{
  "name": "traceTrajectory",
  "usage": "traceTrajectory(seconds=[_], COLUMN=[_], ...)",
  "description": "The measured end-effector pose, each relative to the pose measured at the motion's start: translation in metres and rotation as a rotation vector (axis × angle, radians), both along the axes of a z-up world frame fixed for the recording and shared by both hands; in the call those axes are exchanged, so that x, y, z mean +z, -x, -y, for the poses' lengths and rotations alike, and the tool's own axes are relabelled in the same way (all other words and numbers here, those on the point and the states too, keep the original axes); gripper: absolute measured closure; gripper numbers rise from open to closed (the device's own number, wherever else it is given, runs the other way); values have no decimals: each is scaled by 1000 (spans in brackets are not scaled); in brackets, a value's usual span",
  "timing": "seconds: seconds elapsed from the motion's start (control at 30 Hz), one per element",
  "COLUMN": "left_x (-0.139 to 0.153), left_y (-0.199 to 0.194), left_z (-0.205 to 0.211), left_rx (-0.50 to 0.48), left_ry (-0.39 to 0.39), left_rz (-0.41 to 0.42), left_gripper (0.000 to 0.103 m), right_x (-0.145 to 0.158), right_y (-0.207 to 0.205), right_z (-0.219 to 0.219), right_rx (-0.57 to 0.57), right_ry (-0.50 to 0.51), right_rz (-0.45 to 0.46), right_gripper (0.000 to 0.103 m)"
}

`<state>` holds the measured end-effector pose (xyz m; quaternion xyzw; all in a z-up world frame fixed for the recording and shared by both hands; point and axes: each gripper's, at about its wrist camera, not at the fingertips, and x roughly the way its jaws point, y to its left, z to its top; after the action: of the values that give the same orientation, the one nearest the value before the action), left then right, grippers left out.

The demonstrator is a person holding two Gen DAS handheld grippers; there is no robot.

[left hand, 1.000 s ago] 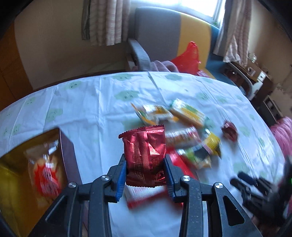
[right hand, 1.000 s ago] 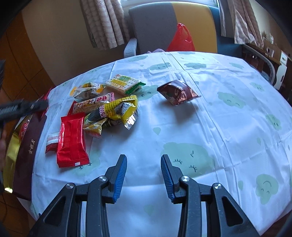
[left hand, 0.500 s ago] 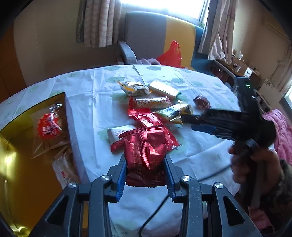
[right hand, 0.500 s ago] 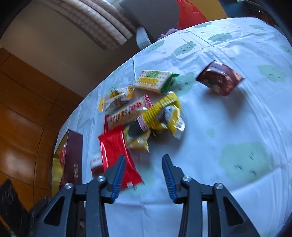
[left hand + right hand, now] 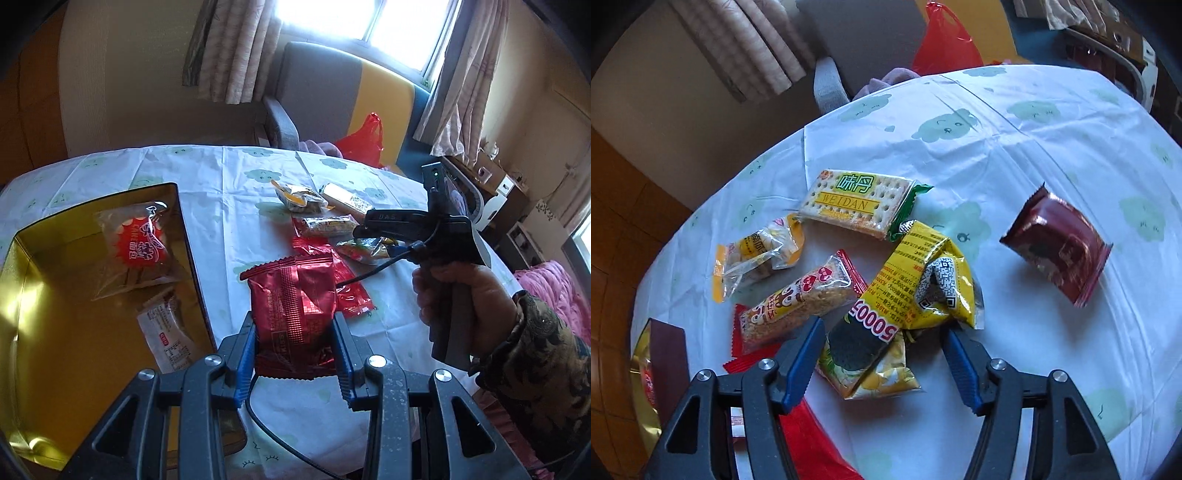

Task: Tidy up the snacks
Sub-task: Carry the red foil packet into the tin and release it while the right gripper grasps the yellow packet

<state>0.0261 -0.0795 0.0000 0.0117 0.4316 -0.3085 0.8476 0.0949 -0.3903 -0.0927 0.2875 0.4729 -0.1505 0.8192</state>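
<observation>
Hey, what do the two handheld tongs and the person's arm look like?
Both tongs, left and right, have black skeletal frames, silver bolts and blue ribbed fingertip pads. A black cable trails from the right one. The right hand wears a dark, gold-patterned sleeve.

The cracker packet (image 5: pixel 855 201) on the table carries green Chinese characters "味丹" and, under them on a yellow band, "WEIDAN". The crumpled yellow packet (image 5: pixel 925 284) beside it shows a large red "50005" (read as it lies, so possibly turned round), a QR code and small red print too fine to read. In the left wrist view, the clear cake wrapper (image 5: pixel 142 245) inside the gold box has a red starburst label with "CAKE" along its edge and white characters I cannot make out. The right-hand gripper body (image 5: pixel 397 218) bears the letters "DAS"
</observation>
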Motion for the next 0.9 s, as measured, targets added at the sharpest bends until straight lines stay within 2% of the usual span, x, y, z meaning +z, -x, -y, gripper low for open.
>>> traceTrajectory(seconds=[0.17,0.23,0.27,0.3,0.4,0.57,0.7,0.8,0.9], left_x=[2,4,6,8,14,12,10,9,2], left_y=[1,2,2,3,4,-6,-16,-22,-23], left_z=[-9,-13,-15,-18,-30,-57,-91,-120,-143], left_rx=[22,31,36,42,65,149,266,360,420], left_ry=[17,23,24,26,26,21,26,37,60], left_rz=[-1,3,8,15,40,40,20,-5,-58], left_gripper=[65,65,65,65,65,65,65,65,65], right_x=[-1,1,2,2,3,7,7,4,1], right_y=[1,-5,-8,-9,2,57,100,121,118], right_z=[19,17,12,8,3,5,4,7,8], right_rx=[-117,-95,-77,-65,37,184,285,290,280], right_ry=[-121,-71,-17,24,102,144,169,164,172], right_rz=[-2,-44,-71,-83,-82,-115,-118,-83,-57], right_gripper=[37,38,47,60,70,70,69,69,69])
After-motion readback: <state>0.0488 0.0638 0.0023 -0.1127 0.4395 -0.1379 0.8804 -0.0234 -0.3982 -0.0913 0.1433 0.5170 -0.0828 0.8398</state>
